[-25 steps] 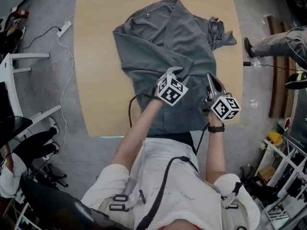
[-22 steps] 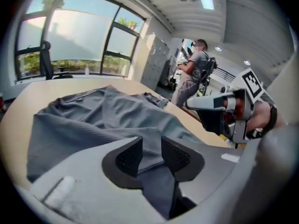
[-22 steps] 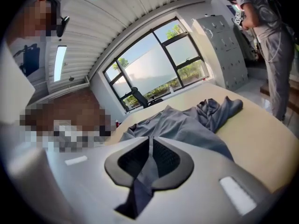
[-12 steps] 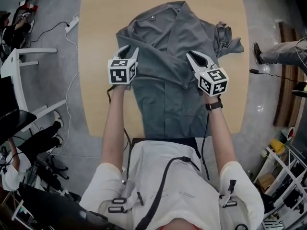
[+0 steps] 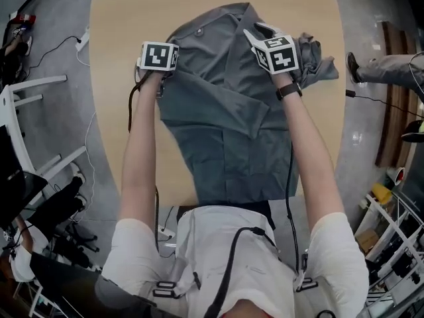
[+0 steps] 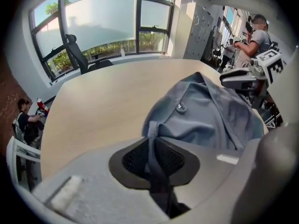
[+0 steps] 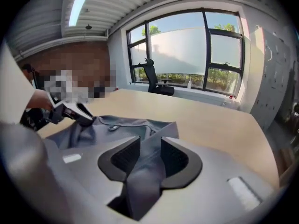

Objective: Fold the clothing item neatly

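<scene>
Left gripper (image 6: 152, 146) just closed and is clenched on the grey shirt's (image 5: 225, 124) shoulder fold. Right gripper (image 7: 149, 148) just opened with fabric loose between its jaws. We're probably setting up a two-point lift.

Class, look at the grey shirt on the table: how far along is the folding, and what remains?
Done: little. The grey shirt lies rumpled on the table, a sleeve bunched at its right. In hand: the left gripper pinches its left edge, its jaws having just been closing. The right gripper has cloth between its jaws, which have just been opening. Left: smoothing and every neat fold.
</scene>
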Demonstrator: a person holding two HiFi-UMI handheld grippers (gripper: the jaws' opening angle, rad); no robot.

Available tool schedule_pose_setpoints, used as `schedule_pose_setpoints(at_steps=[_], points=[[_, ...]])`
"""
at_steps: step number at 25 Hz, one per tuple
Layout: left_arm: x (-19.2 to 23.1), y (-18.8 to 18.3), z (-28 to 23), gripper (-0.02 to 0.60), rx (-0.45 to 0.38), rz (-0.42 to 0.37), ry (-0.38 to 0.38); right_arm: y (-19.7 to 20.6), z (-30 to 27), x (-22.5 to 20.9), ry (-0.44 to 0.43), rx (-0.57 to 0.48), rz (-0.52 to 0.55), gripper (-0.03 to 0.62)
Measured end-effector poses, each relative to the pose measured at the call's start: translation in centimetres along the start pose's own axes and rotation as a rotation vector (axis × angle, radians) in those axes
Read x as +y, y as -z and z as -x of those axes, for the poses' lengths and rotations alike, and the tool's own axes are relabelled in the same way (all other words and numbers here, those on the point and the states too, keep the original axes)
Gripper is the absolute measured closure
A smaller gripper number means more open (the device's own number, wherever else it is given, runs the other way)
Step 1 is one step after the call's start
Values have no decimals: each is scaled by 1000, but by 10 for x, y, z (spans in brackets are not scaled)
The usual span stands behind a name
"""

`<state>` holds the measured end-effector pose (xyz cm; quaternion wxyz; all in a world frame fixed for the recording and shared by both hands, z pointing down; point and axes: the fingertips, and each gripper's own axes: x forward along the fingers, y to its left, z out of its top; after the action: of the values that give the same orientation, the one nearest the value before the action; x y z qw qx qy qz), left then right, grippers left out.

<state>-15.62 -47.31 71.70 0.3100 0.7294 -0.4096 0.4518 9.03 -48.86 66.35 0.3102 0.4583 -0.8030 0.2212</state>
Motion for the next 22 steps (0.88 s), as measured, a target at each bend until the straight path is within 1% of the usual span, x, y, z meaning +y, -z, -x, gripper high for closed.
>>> schedule_pose_setpoints(at_steps=[1, 3, 4, 5, 6, 8, 10, 12, 14, 16, 17, 18, 19, 20, 22], points=[[1, 0, -5, 545, 14, -10, -4, 1, -13, -11, 23, 32, 19, 453], [2, -6, -10, 554, 9, -17, -3, 7, -32, -27, 55, 108, 62, 459], [4, -13, -11, 557, -9, -17, -4, 12, -39, -32, 64, 146, 86, 496], [8, -22, -11, 558, -31, -18, -10, 16, -45, -37, 73, 173, 107, 579], [14, -32, -11, 558, -55, -20, -22, 17, -48, -42, 86, 181, 115, 588], [27, -54, -11, 560, -98, -19, -42, 13, -44, -58, 134, 145, 84, 589], [35, -74, -15, 560, -114, -21, -47, 9, -33, -82, 192, 97, 31, 589], [34, -85, -24, 557, -89, -46, -47, 10, -26, -100, 230, 81, 8, 591], [29, -86, -34, 555, -57, -78, -61, 14, -26, -108, 246, 88, 16, 591], [28, -86, -35, 546, -57, -107, -94, 13, -26, -103, 225, 87, 27, 591], [28, -86, -30, 510, -68, -115, -108, 9, -23, -97, 207, 74, 32, 590], [28, -87, -22, 488, -85, -117, -122, 4, -17, -88, 186, 49, 35, 570], [29, -88, -12, 479, -107, -115, -136, -3, -7, -79, 164, 14, 33, 553], [28, -89, 0, 468, -134, -110, -146, -9, 5, -71, 144, -26, 25, 544], [20, -90, 23, 454, -191, -94, -141, -16, 39, -56, 116, -109, -14, 542]])
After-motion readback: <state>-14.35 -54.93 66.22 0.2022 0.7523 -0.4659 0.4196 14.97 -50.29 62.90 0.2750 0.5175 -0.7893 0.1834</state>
